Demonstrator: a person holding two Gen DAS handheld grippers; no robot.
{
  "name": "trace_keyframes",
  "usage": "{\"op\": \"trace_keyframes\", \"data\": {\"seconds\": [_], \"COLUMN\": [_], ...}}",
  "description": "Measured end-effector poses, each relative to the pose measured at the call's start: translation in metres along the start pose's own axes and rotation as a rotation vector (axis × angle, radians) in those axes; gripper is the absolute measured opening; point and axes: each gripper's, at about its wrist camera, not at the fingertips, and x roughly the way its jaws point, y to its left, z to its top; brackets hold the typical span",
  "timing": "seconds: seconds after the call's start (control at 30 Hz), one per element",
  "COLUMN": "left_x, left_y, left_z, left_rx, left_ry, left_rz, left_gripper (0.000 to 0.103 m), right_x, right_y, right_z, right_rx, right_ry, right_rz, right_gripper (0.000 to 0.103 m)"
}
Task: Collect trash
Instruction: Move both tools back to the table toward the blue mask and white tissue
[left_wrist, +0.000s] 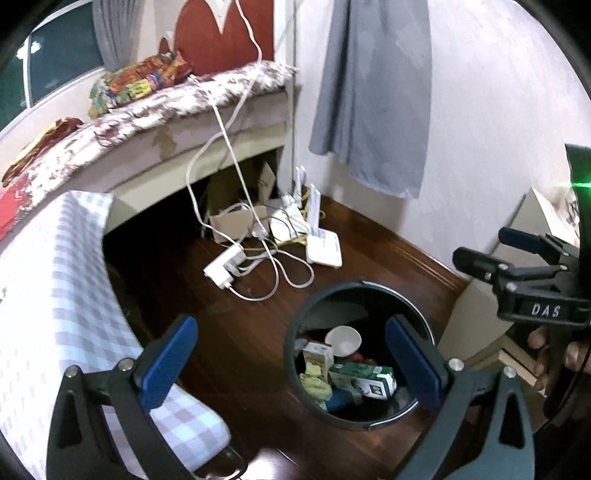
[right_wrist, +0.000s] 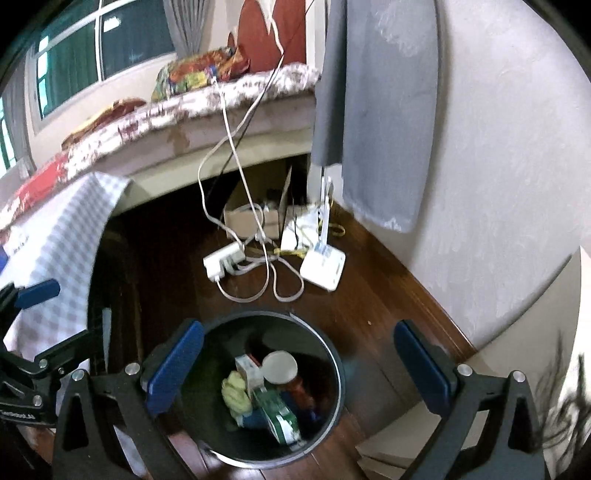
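A round black trash bin (left_wrist: 421, 314) (right_wrist: 334, 347) stands on the dark wooden floor. Inside lie a white paper cup (left_wrist: 343, 339) (right_wrist: 279, 366), a green and white carton (left_wrist: 364, 380) (right_wrist: 280, 415), a small beige carton (left_wrist: 318, 356) (right_wrist: 246, 371) and a yellow crumpled cloth (left_wrist: 314, 384) (right_wrist: 236, 395). My left gripper (left_wrist: 291, 363) hovers open above the bin's left side, nothing between its blue pads. My right gripper (right_wrist: 299, 369) hangs open over the bin, empty. The right gripper (left_wrist: 480, 254) also shows in the left wrist view, and the left gripper (right_wrist: 37, 291) at the right wrist view's left edge.
A checked tablecloth (left_wrist: 55, 295) (right_wrist: 62, 236) covers a table on the left. Behind are a bed (left_wrist: 166, 107), a white power strip (left_wrist: 225, 266) (right_wrist: 223, 260), looping cables, a router (left_wrist: 323, 249) (right_wrist: 323, 267) and a cardboard box (left_wrist: 232, 221). A grey cloth (left_wrist: 373, 92) hangs on the wall.
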Motion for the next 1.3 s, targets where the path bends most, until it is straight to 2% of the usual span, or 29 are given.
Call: {"op": "trace_keyframes", "data": {"seconds": [0.2, 0.4, 0.6, 0.8, 0.83, 0.93, 1.1, 1.3], "left_x": [-0.021, -0.040, -0.068, -0.091, -0.096, -0.109, -0.131, -0.155], "left_y": [0.025, 0.065, 0.113, 0.168, 0.179, 0.205, 0.244, 0.298], "left_z": [0.000, -0.006, -0.018, -0.038, -0.042, -0.053, -0.075, -0.107], "left_rx": [-0.049, -0.118, -0.208, -0.291, -0.307, -0.348, -0.405, -0.501], "left_ry": [-0.052, -0.073, -0.128, -0.146, -0.148, -0.148, -0.145, -0.125], "left_rz": [0.055, 0.112, 0.164, 0.261, 0.278, 0.322, 0.396, 0.504], "left_gripper": [0.102, 0.102, 0.102, 0.102, 0.102, 0.102, 0.102, 0.098], "right_x": [-0.010, -0.011, -0.010, -0.008, -0.008, -0.009, -0.010, -0.012], "right_y": [0.014, 0.064, 0.107, 0.153, 0.167, 0.201, 0.248, 0.316], "right_z": [0.019, 0.034, 0.046, 0.054, 0.056, 0.059, 0.062, 0.060], "right_rx": [0.041, -0.011, -0.041, -0.013, -0.025, -0.101, -0.145, -0.256], "right_ry": [-0.056, -0.098, -0.125, -0.162, -0.158, -0.123, -0.104, -0.076], "right_rz": [0.047, 0.117, 0.180, 0.313, 0.344, 0.341, 0.407, 0.487], "right_gripper": [0.103, 0.103, 0.103, 0.103, 0.103, 0.103, 0.103, 0.103]}}
